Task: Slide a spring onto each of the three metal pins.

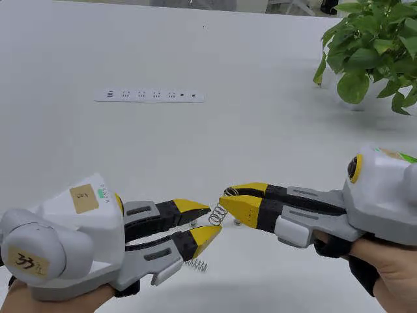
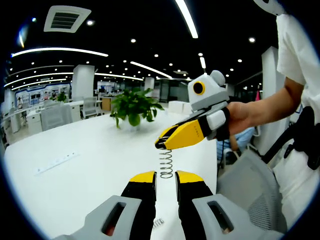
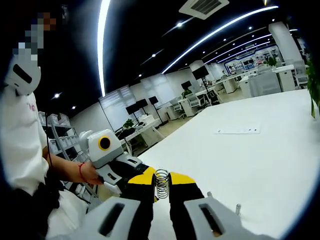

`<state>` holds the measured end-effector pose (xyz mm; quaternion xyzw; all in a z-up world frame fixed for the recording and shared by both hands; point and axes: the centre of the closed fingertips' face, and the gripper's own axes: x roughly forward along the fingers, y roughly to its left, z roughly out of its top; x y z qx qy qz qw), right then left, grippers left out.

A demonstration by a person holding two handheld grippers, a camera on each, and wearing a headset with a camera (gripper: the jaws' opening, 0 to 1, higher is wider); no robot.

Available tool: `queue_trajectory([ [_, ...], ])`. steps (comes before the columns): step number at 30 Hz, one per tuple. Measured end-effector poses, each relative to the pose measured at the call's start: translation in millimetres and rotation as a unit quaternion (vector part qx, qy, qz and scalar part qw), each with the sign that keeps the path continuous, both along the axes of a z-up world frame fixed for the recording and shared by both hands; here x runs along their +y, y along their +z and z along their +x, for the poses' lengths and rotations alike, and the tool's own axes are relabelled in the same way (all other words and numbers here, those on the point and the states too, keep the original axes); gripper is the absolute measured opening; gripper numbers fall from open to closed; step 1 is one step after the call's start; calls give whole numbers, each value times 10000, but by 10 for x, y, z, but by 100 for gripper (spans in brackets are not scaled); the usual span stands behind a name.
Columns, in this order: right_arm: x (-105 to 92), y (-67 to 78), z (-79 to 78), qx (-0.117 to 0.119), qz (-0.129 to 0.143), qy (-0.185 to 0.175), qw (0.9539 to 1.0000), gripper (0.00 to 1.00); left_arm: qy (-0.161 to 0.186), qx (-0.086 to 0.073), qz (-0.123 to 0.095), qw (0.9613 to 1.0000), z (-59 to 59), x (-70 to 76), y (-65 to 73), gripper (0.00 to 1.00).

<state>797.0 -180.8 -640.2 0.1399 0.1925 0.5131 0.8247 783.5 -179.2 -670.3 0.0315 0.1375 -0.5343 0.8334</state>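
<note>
A small steel spring (image 1: 218, 214) hangs between the two grippers above the white table (image 1: 260, 130). My right gripper (image 1: 223, 197) comes in from the right and is shut on the spring's upper end (image 3: 161, 182). My left gripper (image 1: 215, 219) reaches in from the lower left, jaws a little apart. The spring's lower end (image 2: 166, 167) sits in the gap between them. Two short metal pins (image 3: 209, 194) (image 3: 238, 206) stand on the table below the grippers; one pin (image 1: 238, 222) peeks out under the right jaws. A second spring (image 1: 195, 264) lies loose on the table by the left gripper.
A white power strip (image 1: 150, 96) lies flat further back on the table. A potted green plant (image 1: 374, 45) stands at the far right corner. The person's hands hold both grippers near the table's front edge.
</note>
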Motion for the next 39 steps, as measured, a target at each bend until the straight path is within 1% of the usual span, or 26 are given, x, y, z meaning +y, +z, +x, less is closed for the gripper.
queue_trajectory([
  [5, 18, 2, -15, -119, -151, 82, 9998, 11, -65, 13, 80, 9999, -15, -26, -33, 15],
  [12, 73, 14, -63, -312, -357, 244, 9986, 11, -71, 61, 78, 9999, -11, -30, -45, 14],
  [13, 81, 11, -71, -366, -426, 277, 9980, 11, -71, 75, 82, 9999, -9, -30, -48, 14],
  [18, 123, 28, -103, -539, -586, 385, 9961, 11, -96, 133, 84, 9998, -22, -36, -62, 13],
  [21, 129, 32, -103, -600, -638, 419, 9953, 11, -87, 171, 77, 9998, -22, -36, -68, 12],
  [26, 137, 15, -119, -750, -790, 516, 9927, 11, -82, 188, 83, 9998, -23, -30, -76, 11],
  [29, 135, -2, -123, -802, -879, 551, 9914, 11, -76, 201, 103, 9997, -23, -25, -92, 11],
  [31, 135, -12, -129, -829, -917, 575, 9907, 12, -87, 182, 129, 9997, -28, -22, -101, 11],
  [39, 130, -25, -138, -869, -976, 619, 9895, 12, -100, 166, 134, 9997, -40, -13, -107, 10],
])
